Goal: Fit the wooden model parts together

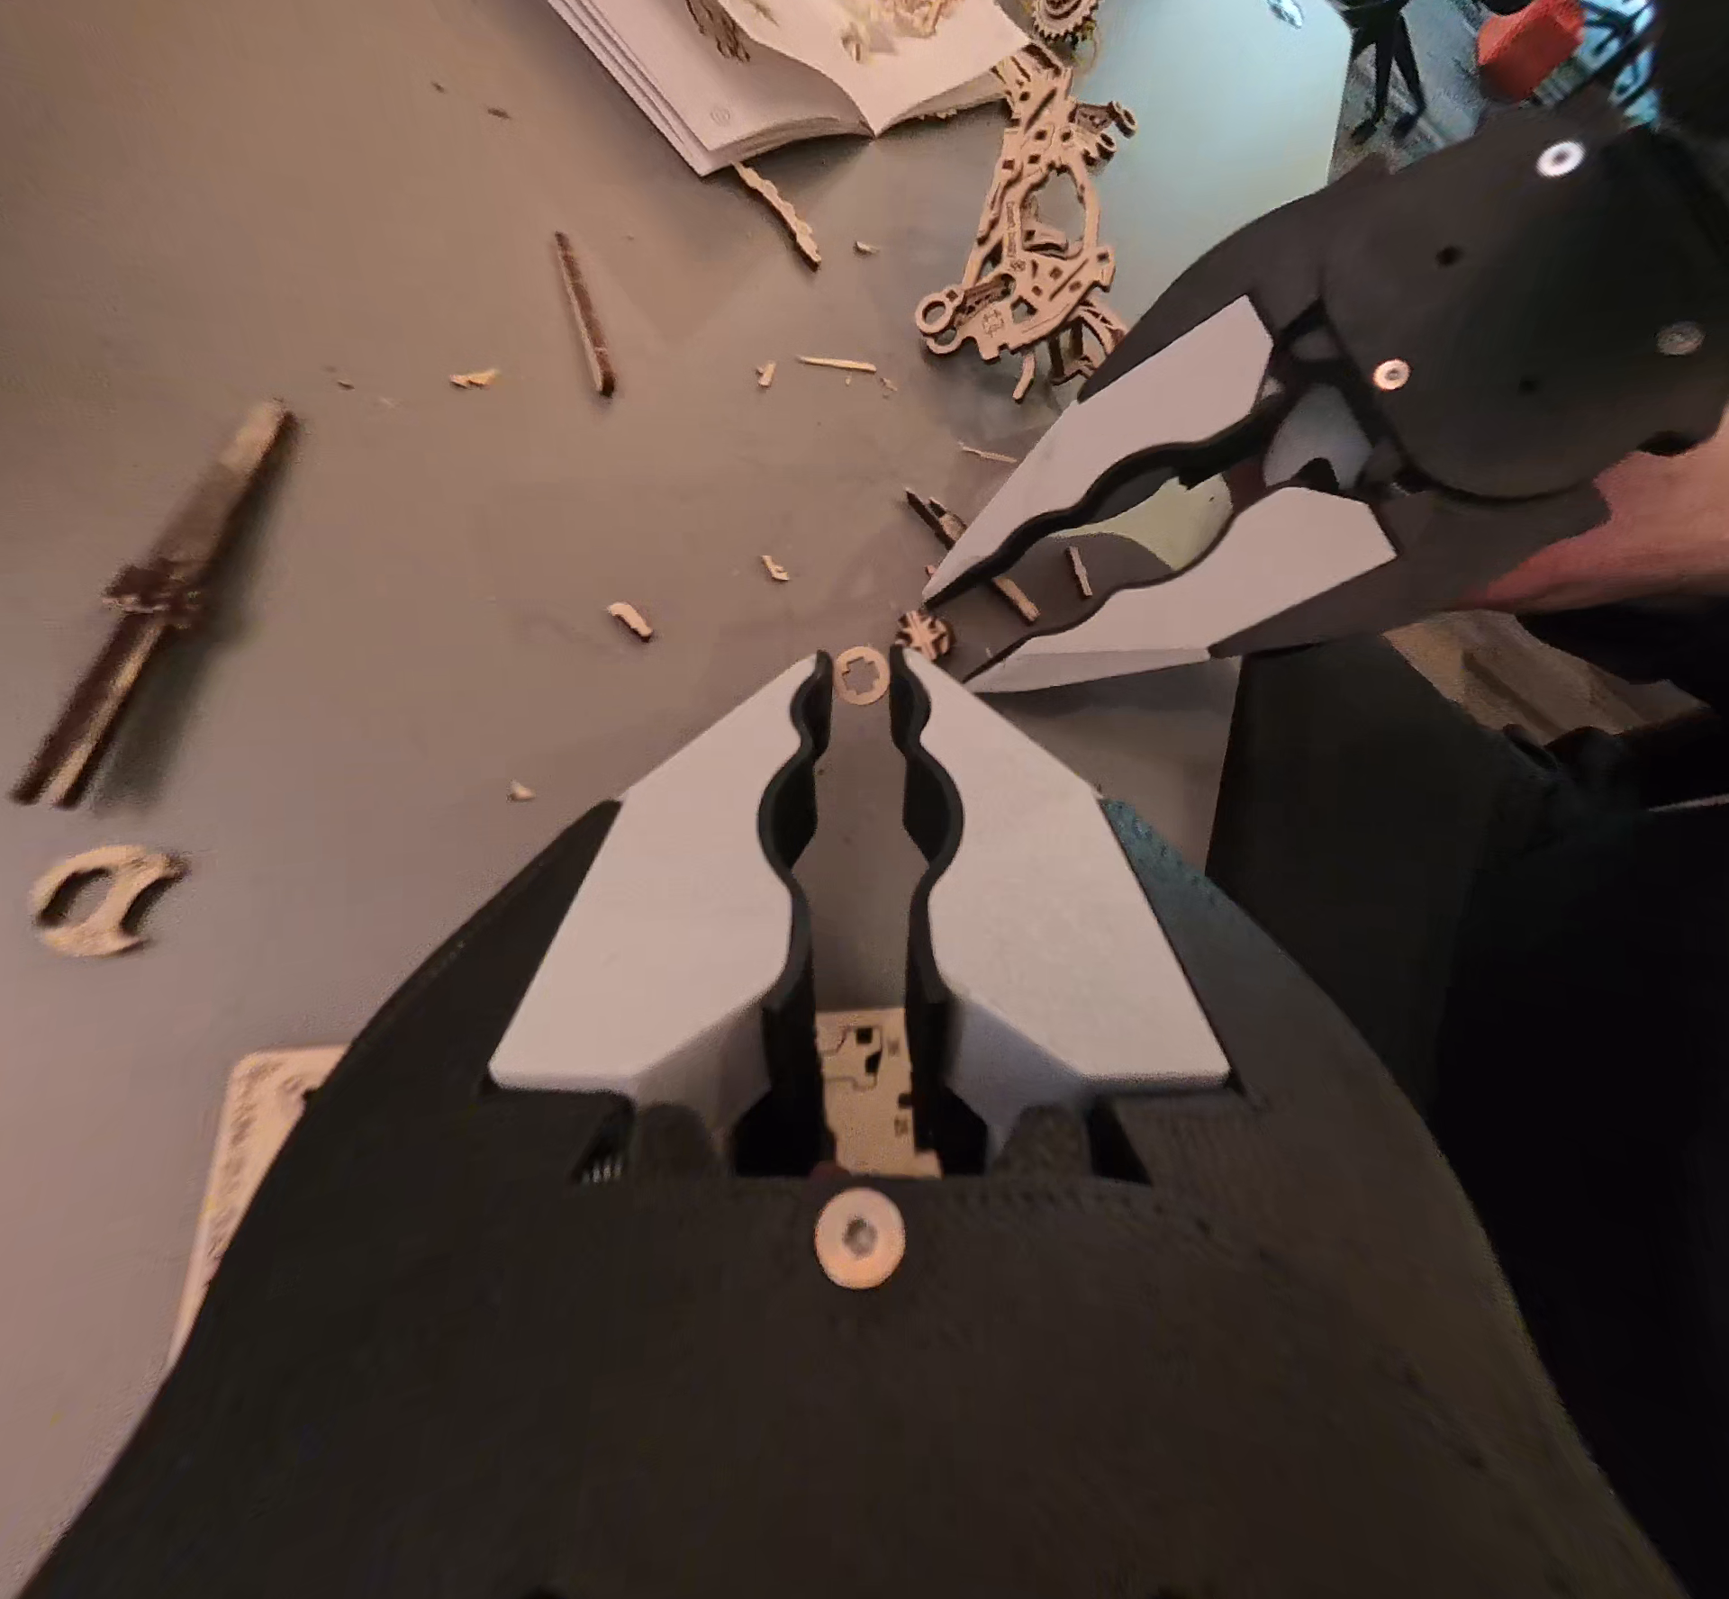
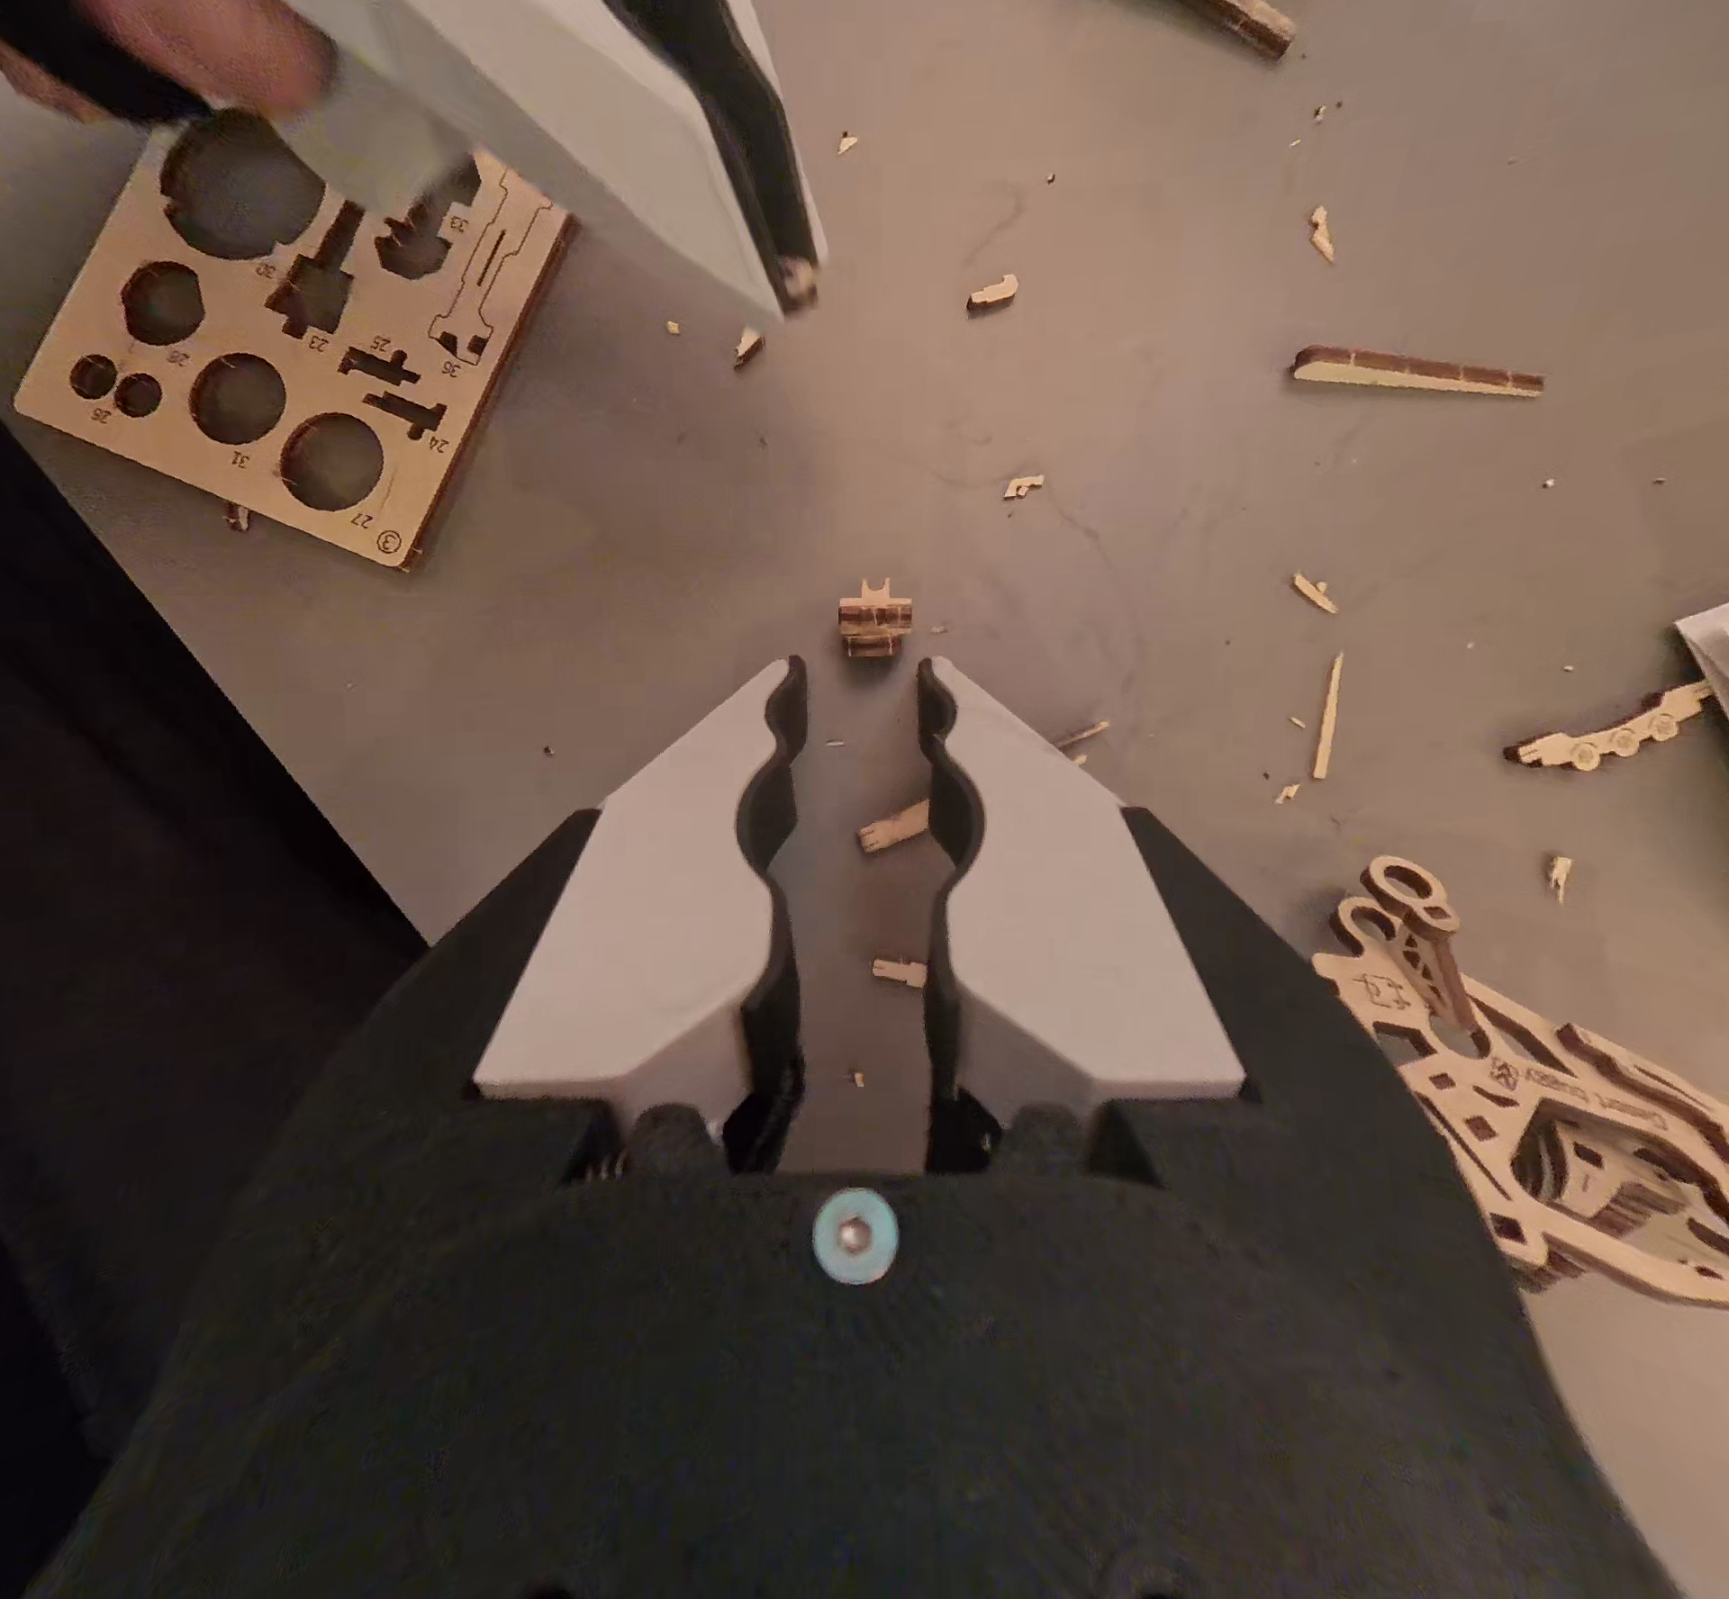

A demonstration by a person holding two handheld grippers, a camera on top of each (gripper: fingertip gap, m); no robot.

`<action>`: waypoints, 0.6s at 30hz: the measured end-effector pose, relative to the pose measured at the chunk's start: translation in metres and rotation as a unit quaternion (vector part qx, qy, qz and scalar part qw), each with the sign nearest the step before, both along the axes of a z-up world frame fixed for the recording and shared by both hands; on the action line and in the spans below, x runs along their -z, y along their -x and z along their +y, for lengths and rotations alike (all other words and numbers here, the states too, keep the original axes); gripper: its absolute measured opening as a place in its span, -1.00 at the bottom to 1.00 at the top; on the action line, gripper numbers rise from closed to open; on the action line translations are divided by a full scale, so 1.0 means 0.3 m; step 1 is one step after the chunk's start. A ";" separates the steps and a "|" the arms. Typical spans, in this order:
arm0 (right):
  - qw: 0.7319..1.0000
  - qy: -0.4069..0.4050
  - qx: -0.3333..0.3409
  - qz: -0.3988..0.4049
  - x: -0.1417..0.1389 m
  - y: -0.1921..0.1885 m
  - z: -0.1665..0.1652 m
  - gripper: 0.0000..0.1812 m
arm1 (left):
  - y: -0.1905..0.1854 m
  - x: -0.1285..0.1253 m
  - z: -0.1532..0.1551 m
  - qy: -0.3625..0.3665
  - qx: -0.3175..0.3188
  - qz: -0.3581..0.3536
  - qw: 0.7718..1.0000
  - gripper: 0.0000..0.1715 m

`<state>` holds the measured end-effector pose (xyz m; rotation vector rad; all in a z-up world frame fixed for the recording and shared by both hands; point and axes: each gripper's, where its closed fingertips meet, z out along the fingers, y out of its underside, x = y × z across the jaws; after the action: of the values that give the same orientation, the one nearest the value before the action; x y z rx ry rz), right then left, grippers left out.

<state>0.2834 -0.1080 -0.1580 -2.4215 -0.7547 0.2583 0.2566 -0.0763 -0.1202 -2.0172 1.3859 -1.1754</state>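
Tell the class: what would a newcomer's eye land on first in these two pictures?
First, the left hand-held gripper, nipping a small wooden ring at its tips just above the grey table. Next, the right hand-held gripper, open, pointing at a little stacked wooden block lying just ahead of it. Then the punched-out wooden sheet at the table's near-left edge.

The left wrist view looks forward and down along its own fingers at the grey table, from close above it, facing the open booklet at the far edge. The right wrist view looks almost straight down at the same table from low height. Both views share the table part near the wooden model frame: it lies just before the booklet in the left view and at the right edge in the right view.
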 end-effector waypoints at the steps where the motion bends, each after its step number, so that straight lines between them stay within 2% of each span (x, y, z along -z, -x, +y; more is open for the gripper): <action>1: 1.000 -0.002 -0.001 -0.002 -0.001 0.001 0.002 -0.78 | -0.015 0.011 -0.012 0.013 0.006 0.001 1.000 -0.88; 4: 1.000 -0.003 -0.003 -0.014 0.005 0.000 0.005 -0.78 | -0.039 0.046 -0.036 0.046 0.023 0.019 0.999 -0.88; 8: 0.999 -0.015 -0.008 -0.033 0.002 0.002 0.025 -0.77 | -0.047 0.053 -0.041 0.065 0.021 0.015 0.998 -0.88; 11: 0.999 -0.016 -0.018 -0.036 0.005 0.019 0.030 -0.86 | -0.049 0.035 -0.045 0.083 0.017 -0.005 0.996 -0.88; 15: 0.999 -0.019 -0.016 -0.030 -0.001 0.013 0.030 -0.86 | -0.045 0.010 -0.037 0.094 0.008 -0.032 0.995 -0.88; 18: 0.998 -0.052 -0.020 0.001 -0.062 0.025 0.044 -0.86 | -0.051 -0.061 -0.044 0.080 0.020 -0.093 0.992 -0.89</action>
<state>0.2759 -0.0949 -0.1393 -2.3097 -0.7969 0.2316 0.2717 -0.0896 -0.1021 -1.9338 1.2829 -1.4937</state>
